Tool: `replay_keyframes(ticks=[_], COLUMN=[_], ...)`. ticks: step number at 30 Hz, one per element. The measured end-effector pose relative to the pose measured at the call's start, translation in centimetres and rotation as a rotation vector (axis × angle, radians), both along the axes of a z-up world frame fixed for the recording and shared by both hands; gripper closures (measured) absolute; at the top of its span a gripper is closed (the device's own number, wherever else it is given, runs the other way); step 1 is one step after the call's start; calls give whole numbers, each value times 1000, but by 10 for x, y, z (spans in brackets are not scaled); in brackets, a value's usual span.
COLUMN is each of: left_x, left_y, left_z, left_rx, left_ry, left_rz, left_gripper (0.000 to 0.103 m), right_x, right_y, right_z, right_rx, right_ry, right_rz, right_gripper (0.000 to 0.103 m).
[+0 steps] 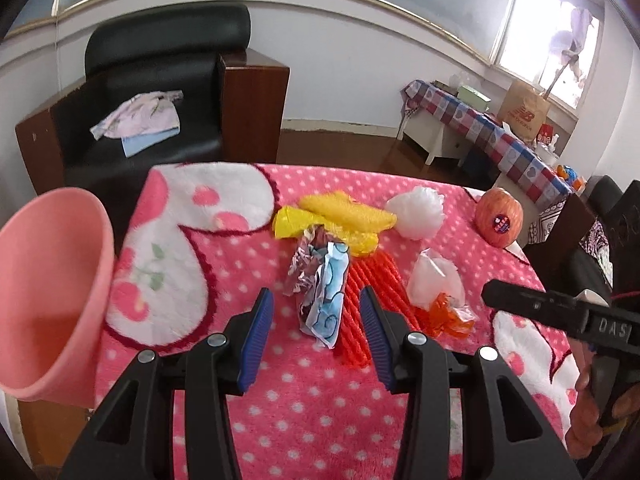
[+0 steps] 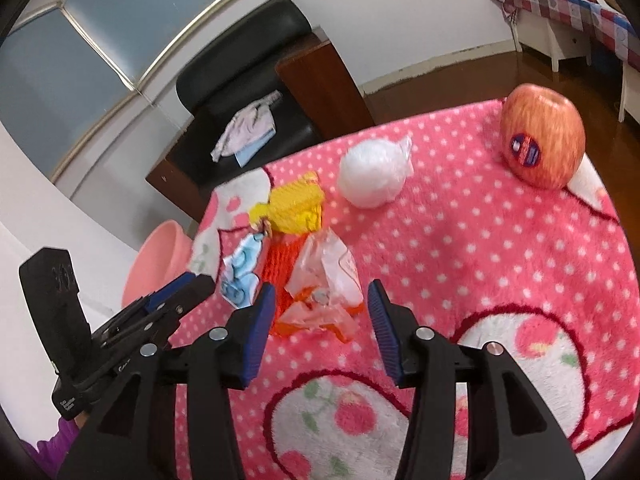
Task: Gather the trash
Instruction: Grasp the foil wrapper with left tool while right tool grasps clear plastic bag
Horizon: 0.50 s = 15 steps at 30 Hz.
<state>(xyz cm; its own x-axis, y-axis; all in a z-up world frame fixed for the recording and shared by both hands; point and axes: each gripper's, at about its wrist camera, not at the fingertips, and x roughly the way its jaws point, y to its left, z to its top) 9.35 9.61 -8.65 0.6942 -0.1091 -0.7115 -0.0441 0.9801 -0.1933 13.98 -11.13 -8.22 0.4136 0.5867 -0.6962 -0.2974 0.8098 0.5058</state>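
While the pink polka-dot fleece tabletop [image 1: 304,408] carries the whole litter heap, the round pink plastic bin [image 1: 52,300] stands off its left edge, well left of the heap. Within the heap, the crumpled blue-and-silver foil wrapper [image 1: 324,292] lies straight ahead of the left claw [image 1: 316,320], its long axis running away between the fingers; the left hand is nearer it. That claw gapes wide, holding nothing. The right claw [image 2: 322,320], equally spread and empty, faces the crumpled white-and-orange plastic wrapper [image 2: 324,280] beside the foil one.
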Motion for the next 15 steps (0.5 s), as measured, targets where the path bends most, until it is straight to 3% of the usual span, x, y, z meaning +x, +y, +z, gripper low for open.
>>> replay_keyframes(ticks=[8, 11, 15], left_x=[4, 4, 6], left_y=[-1, -2, -2], left_z=[-11, -15, -22], left_rx=[-26, -20, -36], left_ry=[11, 17, 28], left_rz=[-16, -20, -32], left_gripper=[61, 69, 93], right_x=[4, 6, 8], right_y=[15, 20, 26], right_z=[-15, -21, -31], right_rx=[-28, -37, -62], right_ry=[37, 50, 57], right_rz=[26, 31, 30], right_gripper=[54, 54, 54])
